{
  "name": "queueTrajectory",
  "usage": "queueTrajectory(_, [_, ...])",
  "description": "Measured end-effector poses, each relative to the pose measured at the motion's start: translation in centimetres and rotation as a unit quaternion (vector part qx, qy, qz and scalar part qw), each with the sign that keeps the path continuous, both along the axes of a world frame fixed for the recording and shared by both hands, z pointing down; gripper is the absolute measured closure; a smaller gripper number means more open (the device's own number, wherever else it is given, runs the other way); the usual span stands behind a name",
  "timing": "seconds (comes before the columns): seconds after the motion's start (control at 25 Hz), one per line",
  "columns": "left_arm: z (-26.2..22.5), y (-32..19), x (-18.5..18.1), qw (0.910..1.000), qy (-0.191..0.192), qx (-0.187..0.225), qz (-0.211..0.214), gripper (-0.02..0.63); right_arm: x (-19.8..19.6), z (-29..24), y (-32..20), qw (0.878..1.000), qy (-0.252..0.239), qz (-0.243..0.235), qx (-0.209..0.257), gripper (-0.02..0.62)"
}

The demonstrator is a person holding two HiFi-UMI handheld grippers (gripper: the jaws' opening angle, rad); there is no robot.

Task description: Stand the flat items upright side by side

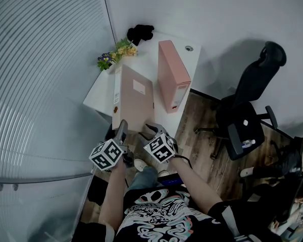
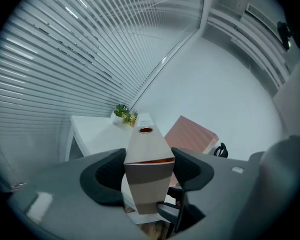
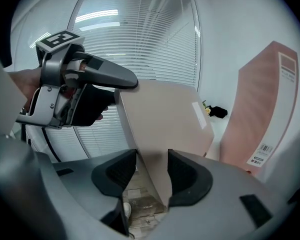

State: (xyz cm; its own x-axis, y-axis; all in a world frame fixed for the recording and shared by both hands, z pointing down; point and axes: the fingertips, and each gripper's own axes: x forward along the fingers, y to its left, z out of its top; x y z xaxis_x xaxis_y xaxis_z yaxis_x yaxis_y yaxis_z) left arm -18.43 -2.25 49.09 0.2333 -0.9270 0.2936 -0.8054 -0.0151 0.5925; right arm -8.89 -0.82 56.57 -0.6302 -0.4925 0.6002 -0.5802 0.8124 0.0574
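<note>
A beige file box [image 1: 134, 97] leans tilted, with its far end over the white table [image 1: 102, 88] and its near end off the front edge. My left gripper [image 1: 122, 131] is shut on the near end, its pads pressed on both sides of the spine [image 2: 146, 151]. My right gripper [image 1: 154, 130] is open around the box's lower corner [image 3: 165, 119]. One pad lies against the box and a narrow gap shows at the other. A pink file box [image 1: 171, 77] stands upright on the table to the right, apart from both grippers.
A small bunch of flowers [image 1: 116, 54] and a black object [image 1: 140, 33] sit at the table's far corner. A wall of blinds runs along the left. A black office chair [image 1: 247, 115] stands on the wood floor to the right.
</note>
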Motion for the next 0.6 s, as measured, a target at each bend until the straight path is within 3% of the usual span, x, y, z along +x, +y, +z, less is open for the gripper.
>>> queueTrajectory(0.6, [-2.0,0.1,2.8,0.9984,-0.042,0.017,0.035,0.322,1.0,-0.1,-0.4,0.999,-0.001,0.035,-0.005,0.417])
